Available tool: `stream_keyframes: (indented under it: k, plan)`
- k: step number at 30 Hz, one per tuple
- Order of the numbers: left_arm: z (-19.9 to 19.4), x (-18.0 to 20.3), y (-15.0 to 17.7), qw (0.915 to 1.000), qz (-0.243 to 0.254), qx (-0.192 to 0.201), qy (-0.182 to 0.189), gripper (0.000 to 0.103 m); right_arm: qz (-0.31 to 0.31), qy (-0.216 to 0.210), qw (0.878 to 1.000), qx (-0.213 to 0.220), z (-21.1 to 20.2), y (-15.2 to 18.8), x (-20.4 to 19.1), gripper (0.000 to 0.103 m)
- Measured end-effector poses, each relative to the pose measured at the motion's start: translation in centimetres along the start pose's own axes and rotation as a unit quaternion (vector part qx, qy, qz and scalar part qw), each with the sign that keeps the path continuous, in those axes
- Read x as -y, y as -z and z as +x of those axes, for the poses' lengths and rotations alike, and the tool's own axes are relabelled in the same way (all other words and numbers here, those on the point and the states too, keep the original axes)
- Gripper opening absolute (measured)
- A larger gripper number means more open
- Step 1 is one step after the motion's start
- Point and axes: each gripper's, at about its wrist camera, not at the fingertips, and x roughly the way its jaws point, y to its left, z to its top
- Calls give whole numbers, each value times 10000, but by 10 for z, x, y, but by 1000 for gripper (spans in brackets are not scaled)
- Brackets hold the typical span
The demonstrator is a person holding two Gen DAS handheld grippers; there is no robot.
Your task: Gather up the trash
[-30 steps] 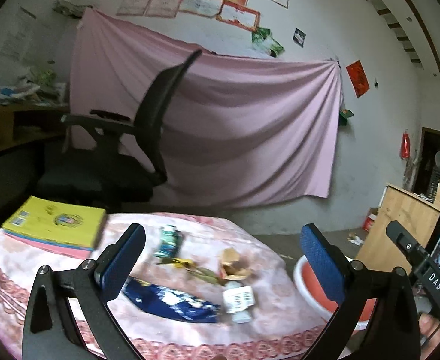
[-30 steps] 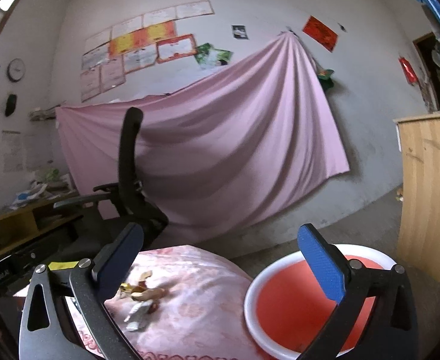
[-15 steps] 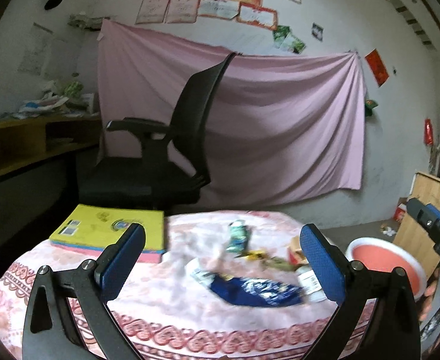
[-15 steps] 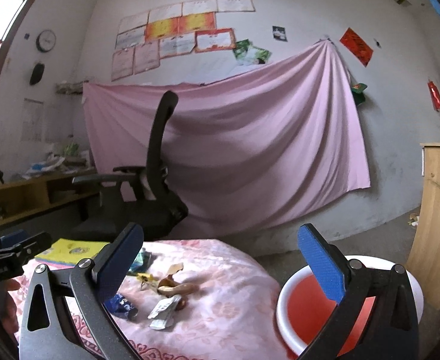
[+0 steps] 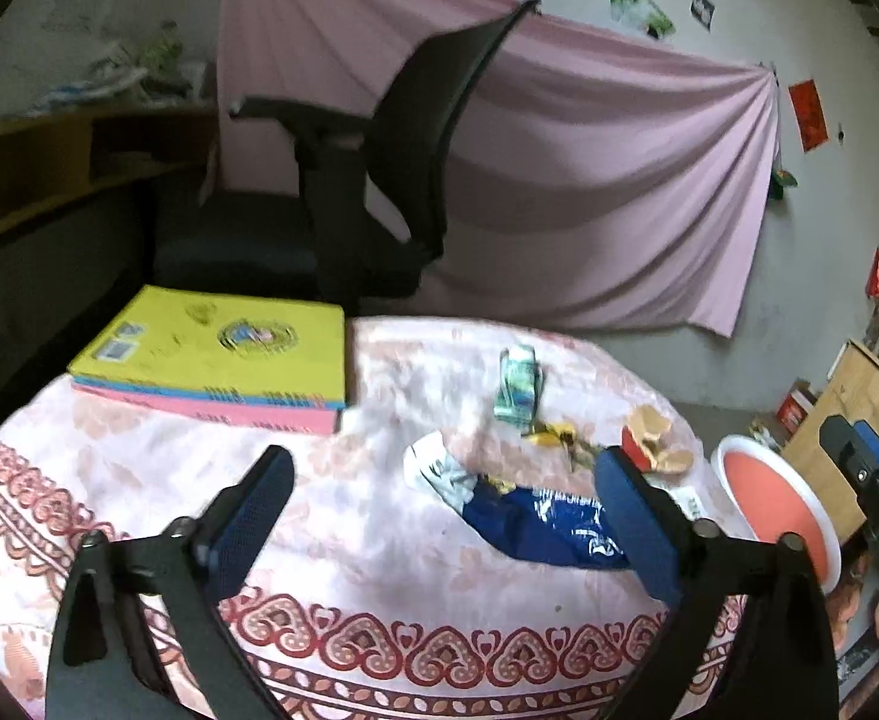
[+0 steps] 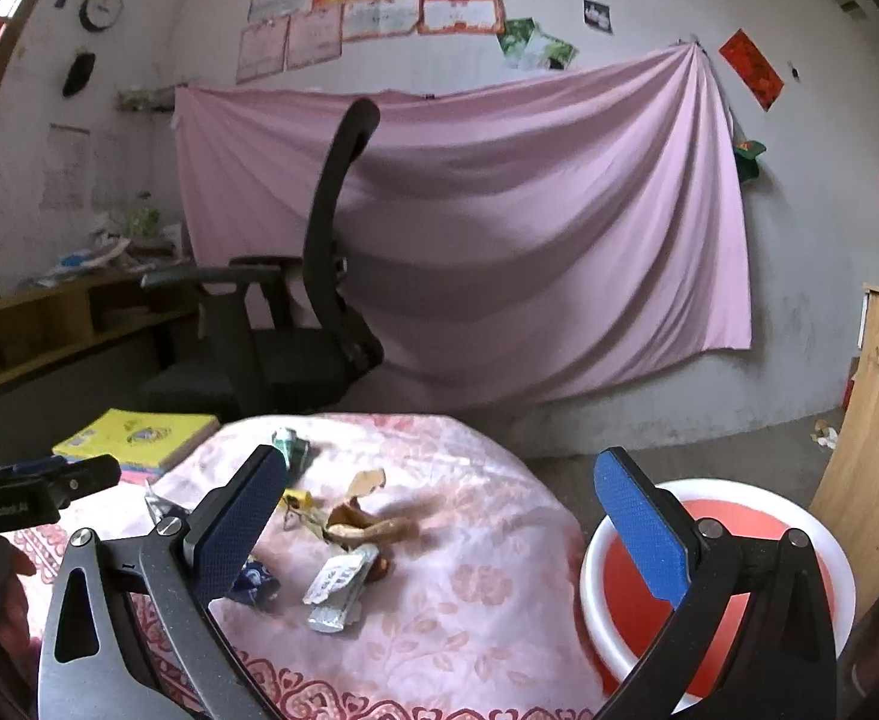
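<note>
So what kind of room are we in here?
Probably a home study or spare room: a black office chair, certificates pinned on the wall, and a cloth-covered table strewn with wrappers.

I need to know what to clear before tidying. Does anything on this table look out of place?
Yes: litter is scattered over the tablecloth beside the tidy stacked books: a crumpled blue wrapper, a green packet, peel-like brown scraps and a silver wrapper. The red basin looks empty.
</note>
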Motion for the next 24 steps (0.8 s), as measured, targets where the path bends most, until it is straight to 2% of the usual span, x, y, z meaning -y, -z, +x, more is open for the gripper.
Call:
stream_keyframes:
  k: [2,4,5,7,10,17,19,21,24]
  plan:
    - [9,1,1,9997,30,-225,71,79,14,-12,9999,-168,7,1,0,103]
    - [16,3,1,9989,55,-431,174,68,65,-70,9991,-410,15,3,1,96]
    - [21,3,2,9982,56,-547,241,67,113,-93,9981,-591,20,4,2,94]
    - [27,4,2,9971,19,-693,317,56,180,-137,9957,-899,30,7,2,85]
    - [37,6,4,9948,-42,-943,388,44,209,-196,9922,-1216,39,11,2,80]
    - [61,4,8,9878,-208,-1477,451,31,119,-414,9863,-1591,49,19,-6,77]
    - [62,1,8,9874,-285,-1480,476,26,85,-453,9849,-1667,51,20,-9,75]
    - [63,0,8,9867,-341,-1502,519,19,63,-501,9834,-1742,53,20,-11,70]
    - [63,-3,7,9863,-412,-1481,604,13,64,-619,9804,-1871,57,22,-13,61]
